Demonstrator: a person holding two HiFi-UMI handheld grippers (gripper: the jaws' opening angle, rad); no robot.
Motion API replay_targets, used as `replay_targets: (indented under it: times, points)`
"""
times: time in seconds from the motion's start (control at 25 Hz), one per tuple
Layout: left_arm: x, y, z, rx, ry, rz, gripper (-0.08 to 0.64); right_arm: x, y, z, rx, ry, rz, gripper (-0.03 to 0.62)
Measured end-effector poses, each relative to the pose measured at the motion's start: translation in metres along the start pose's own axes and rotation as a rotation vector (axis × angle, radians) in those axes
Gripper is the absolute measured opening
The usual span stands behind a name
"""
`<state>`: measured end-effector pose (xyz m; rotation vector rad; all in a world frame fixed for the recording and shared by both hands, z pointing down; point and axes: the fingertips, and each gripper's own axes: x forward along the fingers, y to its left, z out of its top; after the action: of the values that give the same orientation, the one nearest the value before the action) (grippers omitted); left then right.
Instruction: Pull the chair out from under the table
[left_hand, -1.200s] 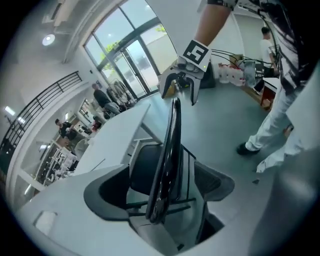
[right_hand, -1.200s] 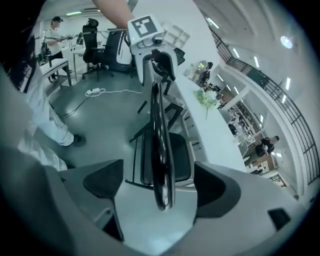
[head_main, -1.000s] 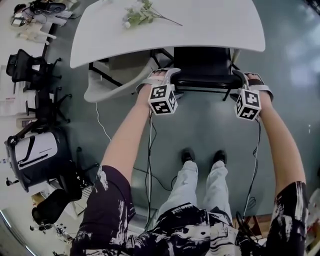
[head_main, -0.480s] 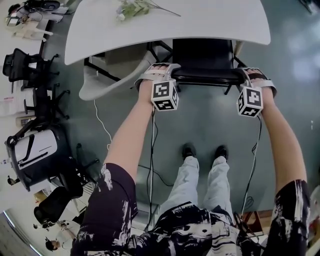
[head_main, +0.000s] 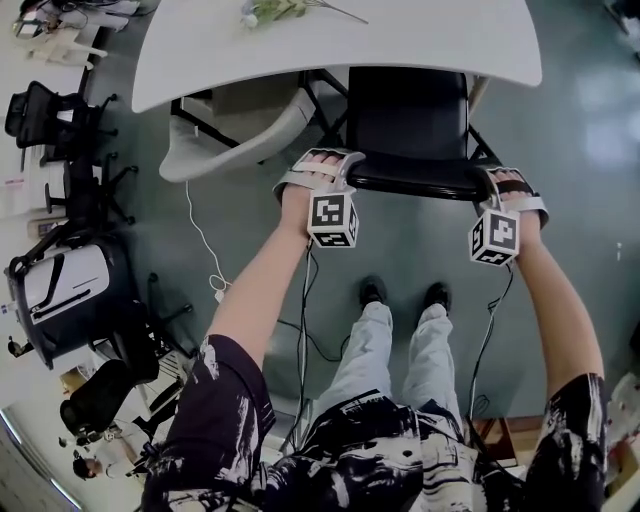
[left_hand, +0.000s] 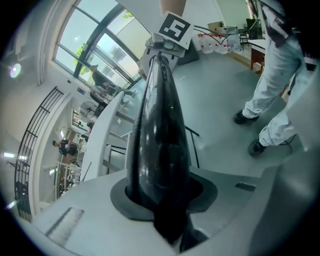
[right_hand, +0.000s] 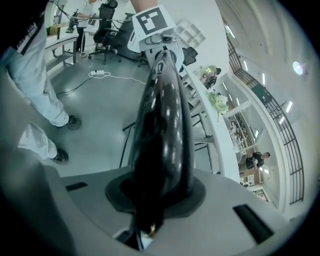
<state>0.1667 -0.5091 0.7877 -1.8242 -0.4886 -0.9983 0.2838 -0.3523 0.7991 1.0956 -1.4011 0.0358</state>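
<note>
A black chair (head_main: 410, 130) stands half under the white table (head_main: 400, 40), its backrest toward me. My left gripper (head_main: 335, 168) sits on the left end of the backrest's top edge, my right gripper (head_main: 497, 182) on the right end. Both pairs of jaws are closing with the backrest between them, and the pads press on it. In the left gripper view the black backrest edge (left_hand: 160, 145) runs from between the jaws to the right gripper's marker cube (left_hand: 175, 30). The right gripper view shows the same edge (right_hand: 165, 130) leading to the left gripper's cube (right_hand: 152, 22).
A pale shell chair (head_main: 235, 135) stands under the table's left side. Flowers (head_main: 275, 10) lie on the tabletop. Black office chairs (head_main: 60, 120) and a dark bag (head_main: 65, 300) crowd the left. A white cable (head_main: 200, 240) crosses the floor. My feet (head_main: 372, 292) are just behind the chair.
Both grippers closed onto the backrest's ends and drew back toward me. The chair has slid further out from under the table.
</note>
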Motion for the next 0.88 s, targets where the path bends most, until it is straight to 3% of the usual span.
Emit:
replay_targets:
  times: [0.48, 0.88]
  points:
    - [-0.091, -0.145, 0.034, 0.003, 0.012, -0.011, 0.089, -0.093, 0.14, 0.039, -0.052, 0.002, 0.015, 0.052]
    - [-0.148, -0.245, 0.061, -0.004, 0.021, -0.062, 0.091, -0.156, 0.232, 0.059, -0.07, 0.022, 0.048, 0.054]
